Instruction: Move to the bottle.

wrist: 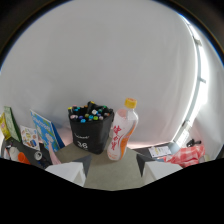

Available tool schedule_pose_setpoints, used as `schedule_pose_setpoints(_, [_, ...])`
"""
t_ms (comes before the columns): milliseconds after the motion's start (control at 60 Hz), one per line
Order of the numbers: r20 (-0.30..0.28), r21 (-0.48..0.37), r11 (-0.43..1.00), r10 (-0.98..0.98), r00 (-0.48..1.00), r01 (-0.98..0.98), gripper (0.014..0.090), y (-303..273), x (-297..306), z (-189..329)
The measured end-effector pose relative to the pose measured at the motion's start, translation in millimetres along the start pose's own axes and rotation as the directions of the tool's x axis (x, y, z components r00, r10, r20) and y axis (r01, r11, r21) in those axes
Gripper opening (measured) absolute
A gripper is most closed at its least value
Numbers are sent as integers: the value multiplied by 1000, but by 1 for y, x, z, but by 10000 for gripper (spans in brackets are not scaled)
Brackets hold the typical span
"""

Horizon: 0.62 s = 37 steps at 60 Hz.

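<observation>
Bottle (121, 131): upright on the table (112, 172), ahead of the fingers at about 12 o'clock, a shade toward 1, beyond the gap between them. Clear plastic, waisted shape, yellow cap, white-and-orange label with red characters. Contents appear pale, though the label hides most of the body.

Marker case (90, 131): at the bottle's 9 o'clock, just beside it, possibly touching; the seam between them cannot be resolved. Black, soft-sided, squarish, open at the top and packed with upright markers showing multicoloured caps. White lettering on its front face.

Boxes (44, 131): further out at 9 to 10 o'clock, flat printed cartons leaning upright, blue, white and green faces. A small orange item lies low before them; its nature cannot be told.

Red cloth (187, 155): at 3 o'clock, crumpled, checked, well apart from the bottle, with a printed card near it.

Table: grey, matte, flat. Bare surface runs from the fingers straight to the bottle's base. Wall behind is plain white, curved only by the lens.

Gripper (114, 172): two pale fingers (70, 172) with dark tips, set wide apart, nothing held between them. The bottle stands beyond the tips, not between them.
</observation>
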Motion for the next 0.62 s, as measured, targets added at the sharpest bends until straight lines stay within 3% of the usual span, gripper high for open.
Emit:
schedule_pose_setpoints(250, [43, -19, 1000, 9, 999, -8, 860, -5, 10, 30])
schedule_pose_setpoints(617, [53, -21, 1000, 11, 999, -10, 859, -7, 16, 38])
